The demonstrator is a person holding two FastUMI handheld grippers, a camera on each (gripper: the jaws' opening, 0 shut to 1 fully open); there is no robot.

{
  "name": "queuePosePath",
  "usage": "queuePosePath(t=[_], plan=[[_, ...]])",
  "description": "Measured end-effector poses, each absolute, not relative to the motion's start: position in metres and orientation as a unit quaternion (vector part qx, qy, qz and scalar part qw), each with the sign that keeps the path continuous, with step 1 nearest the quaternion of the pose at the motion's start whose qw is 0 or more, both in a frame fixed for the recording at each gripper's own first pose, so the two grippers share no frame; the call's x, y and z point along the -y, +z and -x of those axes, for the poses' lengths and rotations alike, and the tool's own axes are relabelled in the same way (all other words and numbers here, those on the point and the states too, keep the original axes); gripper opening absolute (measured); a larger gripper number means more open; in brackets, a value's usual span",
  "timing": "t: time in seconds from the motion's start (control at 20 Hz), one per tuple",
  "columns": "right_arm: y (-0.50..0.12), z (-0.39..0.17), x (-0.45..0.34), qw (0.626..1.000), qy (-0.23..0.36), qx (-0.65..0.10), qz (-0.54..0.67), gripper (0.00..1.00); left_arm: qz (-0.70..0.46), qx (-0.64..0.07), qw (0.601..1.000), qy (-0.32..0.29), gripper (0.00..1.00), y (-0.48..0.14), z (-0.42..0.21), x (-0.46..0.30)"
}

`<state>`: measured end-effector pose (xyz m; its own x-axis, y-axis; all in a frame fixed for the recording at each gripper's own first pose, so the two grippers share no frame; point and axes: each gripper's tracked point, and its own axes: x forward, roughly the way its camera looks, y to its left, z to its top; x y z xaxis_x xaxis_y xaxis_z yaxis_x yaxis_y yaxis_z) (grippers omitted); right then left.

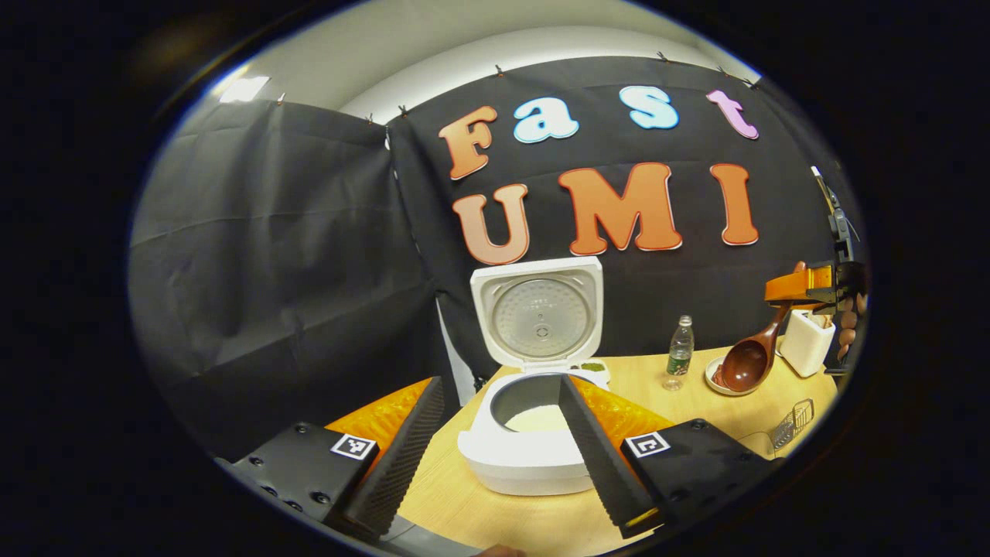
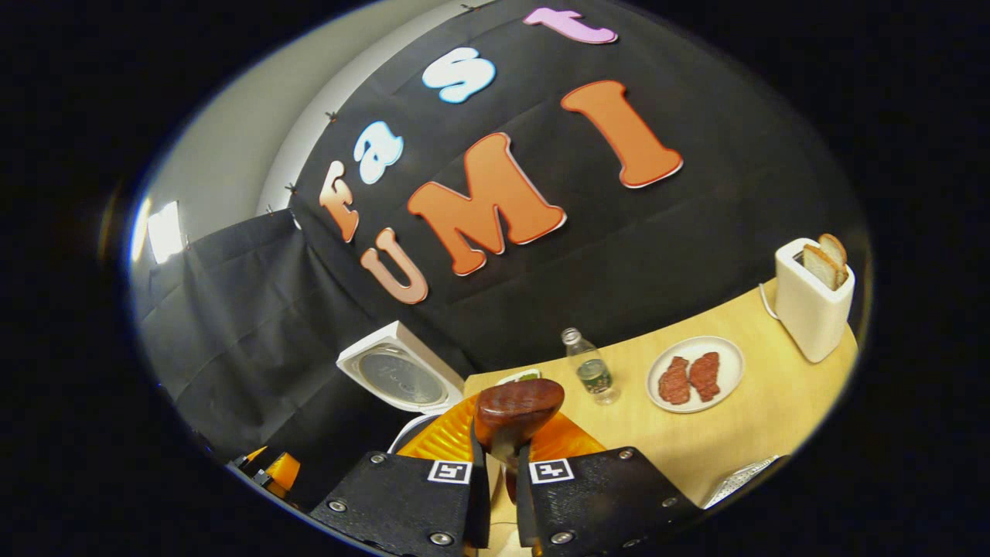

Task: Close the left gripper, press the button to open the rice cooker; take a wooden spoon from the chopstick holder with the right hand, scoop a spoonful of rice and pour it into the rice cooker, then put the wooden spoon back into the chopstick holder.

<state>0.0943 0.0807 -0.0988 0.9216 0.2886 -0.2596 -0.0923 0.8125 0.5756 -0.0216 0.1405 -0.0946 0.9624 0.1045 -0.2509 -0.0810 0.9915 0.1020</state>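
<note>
The white rice cooker [image 1: 526, 456] stands with its lid [image 1: 539, 313] up, and white rice [image 1: 537, 419] shows in the pot. My left gripper [image 1: 501, 383] is open just in front of it, one finger on either side of the pot and nothing between them. At the far right my right gripper [image 1: 812, 288] holds the wooden spoon [image 1: 746, 360] by its handle, the dark bowl hanging down over a plate. In the right gripper view the right gripper [image 2: 504, 456] is shut on the spoon [image 2: 518, 406], whose bowl looks bare of rice. The cooker's lid [image 2: 398, 377] lies to the left.
On the wooden table [image 2: 742, 433] stand a small plastic bottle [image 2: 592, 375], a white plate [image 2: 731, 363] with two pieces of meat, and a white toaster [image 2: 812, 305] with bread slices. A wire rack [image 1: 797, 422] sits near the table's right front.
</note>
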Motion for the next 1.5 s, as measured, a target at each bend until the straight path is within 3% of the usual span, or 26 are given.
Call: queuePosePath(t=[0.3,0.4,0.7,0.9,0.95,1.0,1.05,1.25,1.5], plan=[[-0.131,-0.046,0.007,0.928,0.017,-0.184,-0.324,0.13,-0.037,-0.138,0.990,-0.002,1.00,-0.097,0.016,-0.087],[-0.146,-0.029,0.037,0.927,-0.016,-0.190,-0.322,0.13,-0.040,-0.140,0.989,-0.014,0.96,-0.096,0.014,-0.072],[-0.198,0.002,0.101,0.921,-0.097,-0.211,-0.312,0.13,-0.020,-0.152,0.988,-0.018,1.00,-0.095,0.007,-0.053],[-0.234,0.010,0.106,0.918,-0.111,-0.233,-0.302,0.13,-0.026,-0.143,0.989,0.002,0.96,-0.084,0.002,-0.061],[-0.241,0.008,0.107,0.917,-0.110,-0.235,-0.301,0.13,-0.026,-0.142,0.990,0.004,1.00,-0.082,0.000,-0.061],[-0.248,0.008,0.107,0.917,-0.113,-0.238,-0.300,0.13,-0.027,-0.140,0.990,0.006,0.96,-0.080,0.000,-0.062],[-0.255,0.005,0.107,0.916,-0.117,-0.238,-0.300,0.14,-0.026,-0.141,0.990,0.008,1.00,-0.086,-0.005,-0.063],[-0.277,0.010,0.104,0.912,-0.123,-0.245,-0.304,0.14,-0.025,-0.141,0.990,0.014,0.99,-0.088,-0.014,-0.067],[-0.294,0.014,0.101,0.902,-0.137,-0.246,-0.327,0.19,-0.013,-0.141,0.990,0.028,0.97,-0.087,-0.027,-0.079]])
